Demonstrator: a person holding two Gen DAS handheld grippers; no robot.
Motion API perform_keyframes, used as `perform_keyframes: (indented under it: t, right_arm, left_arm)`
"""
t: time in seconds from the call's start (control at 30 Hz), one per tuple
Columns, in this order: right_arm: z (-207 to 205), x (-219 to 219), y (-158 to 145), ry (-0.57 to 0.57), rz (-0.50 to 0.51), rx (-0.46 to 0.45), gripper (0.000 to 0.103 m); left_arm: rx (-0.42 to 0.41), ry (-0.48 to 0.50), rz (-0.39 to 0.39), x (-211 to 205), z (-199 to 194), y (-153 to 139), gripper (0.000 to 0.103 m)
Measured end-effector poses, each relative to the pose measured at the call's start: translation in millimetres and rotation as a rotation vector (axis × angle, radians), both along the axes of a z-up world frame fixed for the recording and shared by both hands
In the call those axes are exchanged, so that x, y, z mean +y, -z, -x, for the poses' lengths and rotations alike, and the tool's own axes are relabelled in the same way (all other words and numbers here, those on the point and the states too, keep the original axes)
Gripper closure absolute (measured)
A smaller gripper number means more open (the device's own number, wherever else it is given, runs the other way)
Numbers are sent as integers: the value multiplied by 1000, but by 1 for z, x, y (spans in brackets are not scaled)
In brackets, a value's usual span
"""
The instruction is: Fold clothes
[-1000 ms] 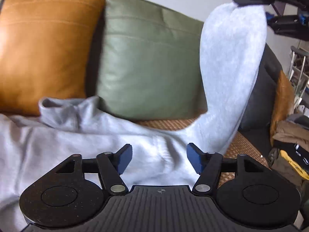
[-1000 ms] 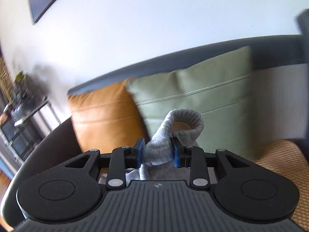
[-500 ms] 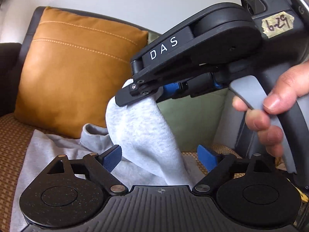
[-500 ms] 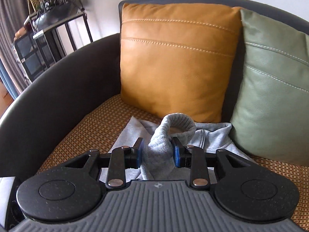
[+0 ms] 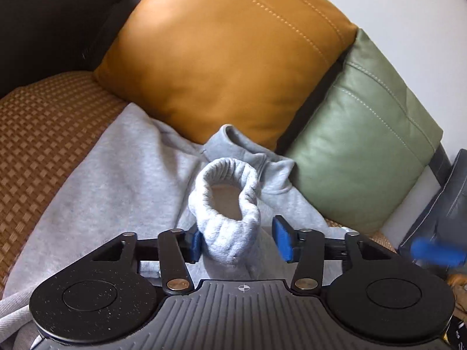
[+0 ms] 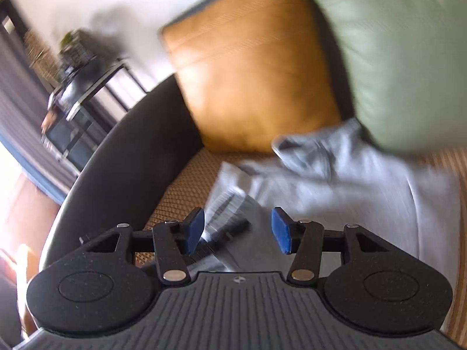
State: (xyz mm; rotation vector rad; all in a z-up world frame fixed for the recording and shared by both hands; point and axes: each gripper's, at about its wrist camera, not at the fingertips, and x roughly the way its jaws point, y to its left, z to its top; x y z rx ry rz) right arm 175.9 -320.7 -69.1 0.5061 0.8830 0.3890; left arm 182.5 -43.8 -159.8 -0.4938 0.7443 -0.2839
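1. grey sweatshirt (image 5: 122, 192) spread flat on woven couch seat (image 5: 43, 122), collar up against orange cushion (image 5: 227, 55) and green cushion (image 5: 364, 145).
2. sleeve cuff (image 5: 227, 204) standing between left gripper (image 5: 239, 240) pads, touching only the left pad; jaws just been closing, not clamped yet.
3. right gripper (image 6: 238, 230) just been opening, holding nothing, blurry over the sweatshirt edge.

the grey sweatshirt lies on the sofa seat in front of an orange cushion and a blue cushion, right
Not quite. The second cushion is green, not blue; the left wrist view shows it clearly. The rest holds: the grey sweatshirt lies on the sofa seat in front of it and the orange cushion.
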Motion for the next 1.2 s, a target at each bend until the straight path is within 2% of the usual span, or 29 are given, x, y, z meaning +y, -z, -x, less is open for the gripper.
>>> perform_keyframes:
  t: [0.07, 0.13, 0.2, 0.23, 0.3, 0.33, 0.37, 0.43, 0.47, 0.53, 0.63, 0.67, 0.73, 0.87, 1.0, 1.1, 1.13, 1.17, 1.2]
  right_arm:
    - [17, -24, 44, 77, -60, 111, 45]
    - [29, -41, 81, 148, -130, 205, 45]
    - [41, -56, 118, 218, -200, 297, 45]
    - [43, -61, 127, 233, -214, 311, 46]
    - [39, -67, 123, 238, -201, 261, 46]
    - [33, -69, 115, 234, -181, 222, 46]
    - [26, -72, 104, 228, -155, 178, 46]
    - [10, -75, 82, 216, -83, 85, 45]
    - [0, -75, 75, 213, -11, 50, 40]
    - [-21, -75, 65, 205, 149, -4, 30]
    - [-52, -70, 60, 162, 360, -51, 30]
    - [-61, -68, 62, 132, 394, -54, 30]
    - [-78, -61, 70, 64, 449, -51, 30]
    - [-108, -43, 84, -58, 559, -60, 30]
    - [-125, -31, 93, -228, 626, -78, 25]
    - [-131, -29, 101, -302, 665, -70, 25]
    - [-131, -30, 103, -314, 663, -64, 25]
    - [-131, -30, 107, -324, 667, -51, 30]
    - [-130, -30, 110, -333, 675, -34, 40]
  left_arm:
    - [9, -17, -16, 3, -1, 5, 26]
    - [20, -33, -25, 6, -4, 8, 23]
    - [38, -46, -28, 10, -8, 13, 24]
    - [42, -49, -32, 11, -9, 14, 25]
    - [36, -46, -46, 15, -9, 16, 31]
    - [31, -43, -61, 17, -8, 15, 53]
    - [27, -39, -76, 19, -7, 15, 65]
    - [29, -54, -86, 26, -5, 15, 63]
    - [38, -69, -82, 29, -4, 16, 47]
    - [60, -101, -80, 37, -2, 18, 34]
    - [53, -109, -79, 47, 1, 18, 22]
    - [52, -107, -76, 49, 1, 18, 18]
    - [49, -101, -76, 53, 0, 18, 18]
    - [35, -74, -123, 49, -14, 19, 17]
    - [37, -24, -160, 38, -27, 23, 16]
    - [53, 5, -208, 28, -36, 30, 16]
    - [57, 13, -222, 25, -38, 33, 17]
    - [61, 22, -237, 22, -40, 36, 41]
    - [64, 31, -250, 20, -41, 38, 56]
